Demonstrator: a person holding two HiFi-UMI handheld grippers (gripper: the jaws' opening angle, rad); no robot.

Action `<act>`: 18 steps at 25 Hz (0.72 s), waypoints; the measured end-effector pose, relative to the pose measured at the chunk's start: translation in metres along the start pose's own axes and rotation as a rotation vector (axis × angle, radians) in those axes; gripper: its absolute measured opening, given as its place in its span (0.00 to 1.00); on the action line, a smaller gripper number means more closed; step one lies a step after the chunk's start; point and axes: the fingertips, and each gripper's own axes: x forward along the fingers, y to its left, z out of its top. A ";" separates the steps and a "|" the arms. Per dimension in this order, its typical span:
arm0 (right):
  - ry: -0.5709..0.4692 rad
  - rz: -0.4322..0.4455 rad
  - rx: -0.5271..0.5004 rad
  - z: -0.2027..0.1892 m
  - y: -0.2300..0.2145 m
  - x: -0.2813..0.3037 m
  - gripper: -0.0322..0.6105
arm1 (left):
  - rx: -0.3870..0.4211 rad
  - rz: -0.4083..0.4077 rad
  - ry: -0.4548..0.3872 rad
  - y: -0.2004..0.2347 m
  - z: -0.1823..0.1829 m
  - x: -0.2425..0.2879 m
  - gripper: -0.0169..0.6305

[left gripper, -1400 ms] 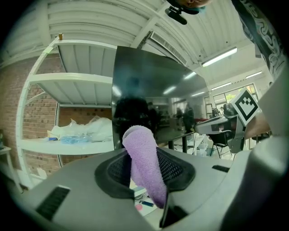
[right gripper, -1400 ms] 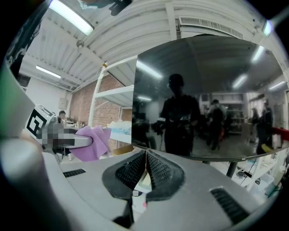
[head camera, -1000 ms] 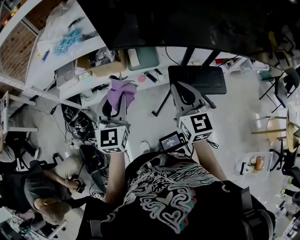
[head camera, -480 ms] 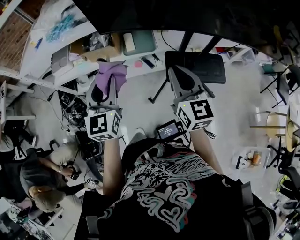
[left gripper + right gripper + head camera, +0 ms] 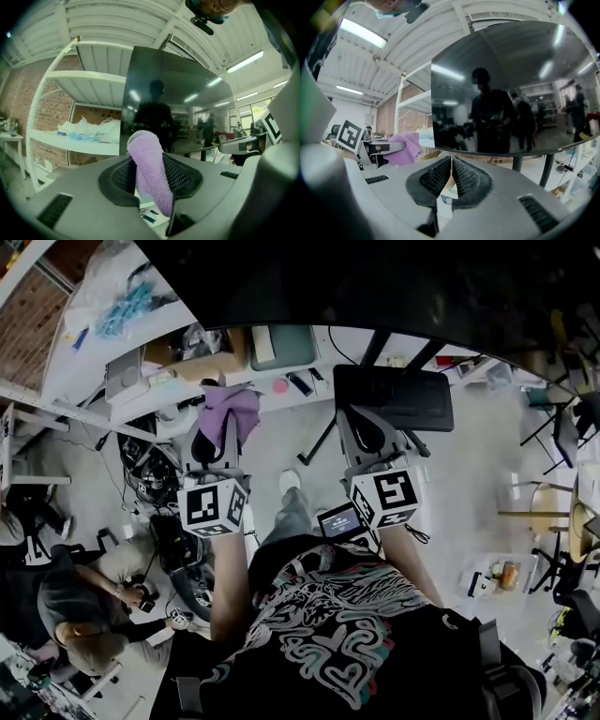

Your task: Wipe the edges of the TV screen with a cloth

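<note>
Both forearms reach forward side by side, left gripper (image 5: 214, 429) clamped on purple cloth (image 5: 149, 165), cloth clear of the TV screen (image 5: 174, 96), right gripper (image 5: 451, 161) closed on nothing, poses little changed from half a second back.

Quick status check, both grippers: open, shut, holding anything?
Left gripper: shut on the purple cloth.
Right gripper: shut, jaws together with nothing between them.

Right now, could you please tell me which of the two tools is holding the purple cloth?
The left tool: its jaws clamp the purple cloth, while the right tool is shut with nothing between its jaws.
</note>
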 end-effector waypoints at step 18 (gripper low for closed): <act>0.015 0.071 -0.051 0.020 -0.009 0.143 0.10 | 0.014 0.007 0.075 0.075 -0.017 0.117 0.24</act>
